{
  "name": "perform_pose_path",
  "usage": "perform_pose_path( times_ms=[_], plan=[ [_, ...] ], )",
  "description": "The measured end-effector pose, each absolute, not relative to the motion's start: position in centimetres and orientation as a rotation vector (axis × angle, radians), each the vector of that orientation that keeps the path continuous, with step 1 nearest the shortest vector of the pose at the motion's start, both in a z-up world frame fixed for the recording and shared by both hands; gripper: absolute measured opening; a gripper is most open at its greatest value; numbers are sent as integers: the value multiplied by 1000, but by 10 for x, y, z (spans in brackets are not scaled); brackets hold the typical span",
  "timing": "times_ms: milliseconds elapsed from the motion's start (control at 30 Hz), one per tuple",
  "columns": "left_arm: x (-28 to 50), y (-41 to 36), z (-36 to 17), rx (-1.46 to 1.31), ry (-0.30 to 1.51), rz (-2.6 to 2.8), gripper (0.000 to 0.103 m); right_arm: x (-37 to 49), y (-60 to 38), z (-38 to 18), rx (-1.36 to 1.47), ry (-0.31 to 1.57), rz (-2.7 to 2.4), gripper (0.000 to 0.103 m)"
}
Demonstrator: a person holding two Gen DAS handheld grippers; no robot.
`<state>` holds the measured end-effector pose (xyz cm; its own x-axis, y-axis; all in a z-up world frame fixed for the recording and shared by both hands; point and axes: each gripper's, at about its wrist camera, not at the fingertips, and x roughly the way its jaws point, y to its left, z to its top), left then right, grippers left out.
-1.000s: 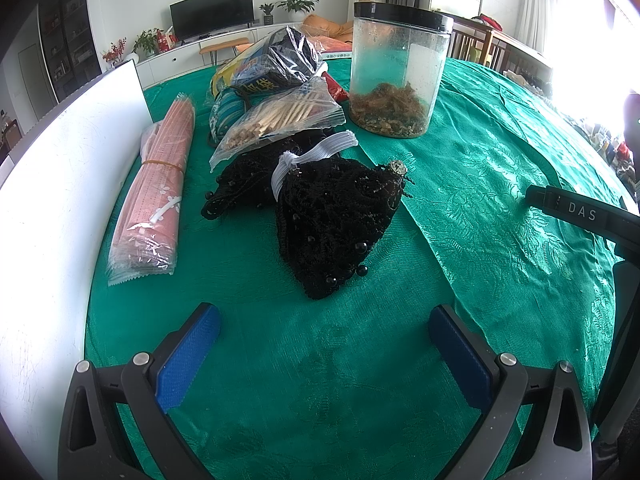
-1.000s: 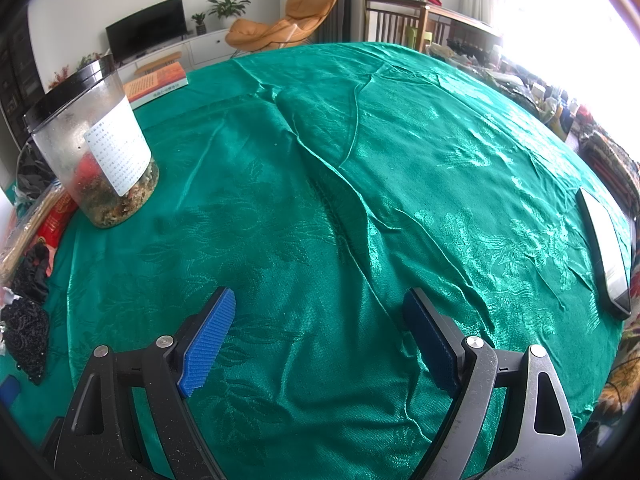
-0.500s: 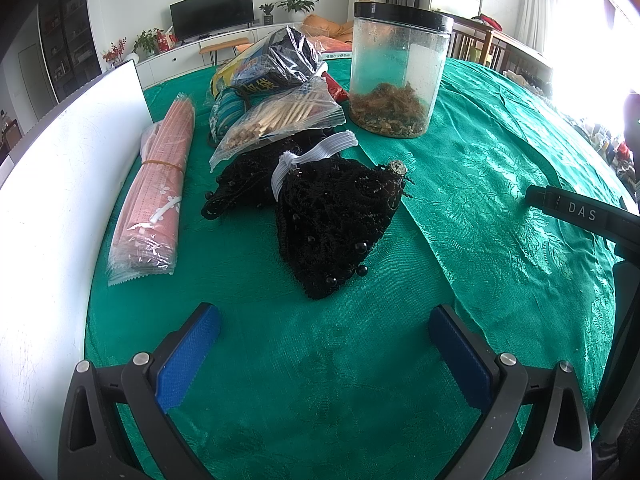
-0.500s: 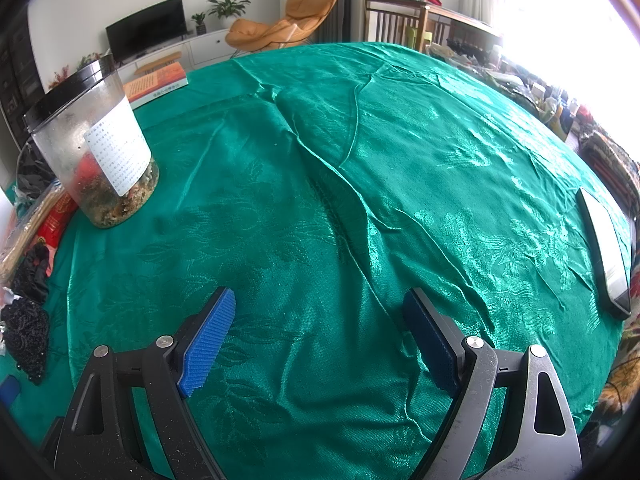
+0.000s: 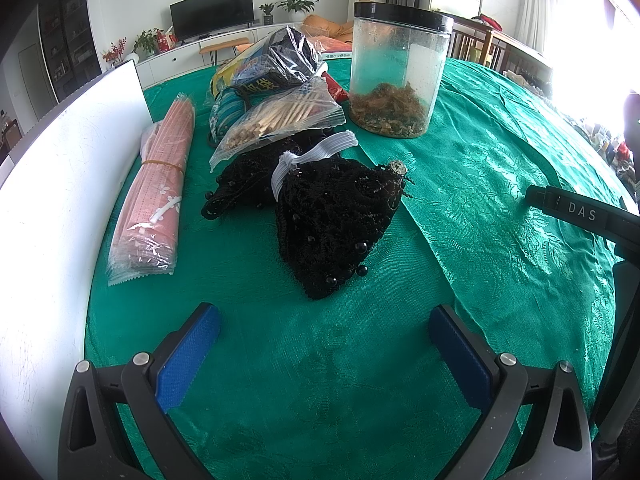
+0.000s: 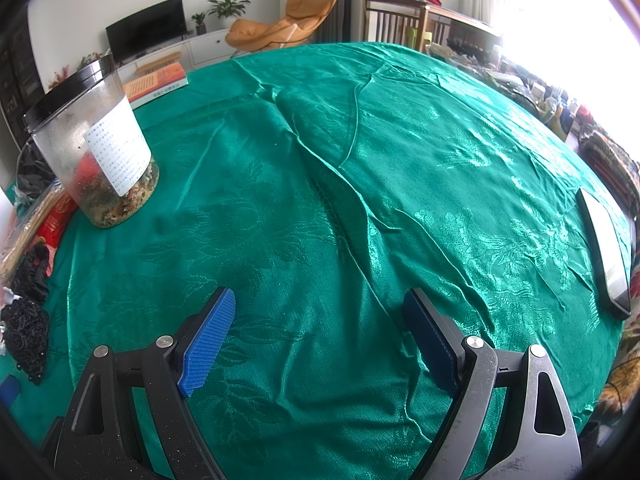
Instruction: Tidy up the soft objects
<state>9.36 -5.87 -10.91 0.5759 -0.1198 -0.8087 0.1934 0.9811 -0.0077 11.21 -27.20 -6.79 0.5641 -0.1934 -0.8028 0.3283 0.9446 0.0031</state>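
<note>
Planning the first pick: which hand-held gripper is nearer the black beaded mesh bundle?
Left. The left hand-held gripper faces the black beaded mesh bundle just ahead, open. The right hand-held gripper sits off to its right, open over bare cloth.

The left wrist view looks forward between its own spread fingers, low over the green tablecloth [image 5: 460, 184], facing the black lace bundle [image 5: 340, 220] close ahead and the white board [image 5: 60, 184] along its left edge. The right wrist view sits just as low, turned toward the wide bare cloth and the phone [image 6: 606, 248] at right. Both share the clear jar [image 5: 396, 76], far in the left view, left in the right [image 6: 96, 152], and the television wall
</note>
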Motion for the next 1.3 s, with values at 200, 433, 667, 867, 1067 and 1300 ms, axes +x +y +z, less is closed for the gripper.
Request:
perform_pose_path(
  times_ms=[200,433,667,867,1067,1300],
  plan=[
    [93,-59,-109,84,940,-184,103,112,-272,-68,159,923,-308,88],
    [94,-59,-109,85,940,-183,103,113,-273,-68,159,923,-308,88],
    [93,-59,-109,86,940,-183,103,112,-272,-68,159,923,-308,88],
    [77,-52,-107,107,967,-222,103,112,-272,-68,159,923,-309,88],
    [46,-33,-105,91,980,-250,103,113,-273,-68,159,923,-309,88],
    [30,-17,-77,-20,975,-307,103,112,-273,-67,159,923,-309,88]
  ],
)
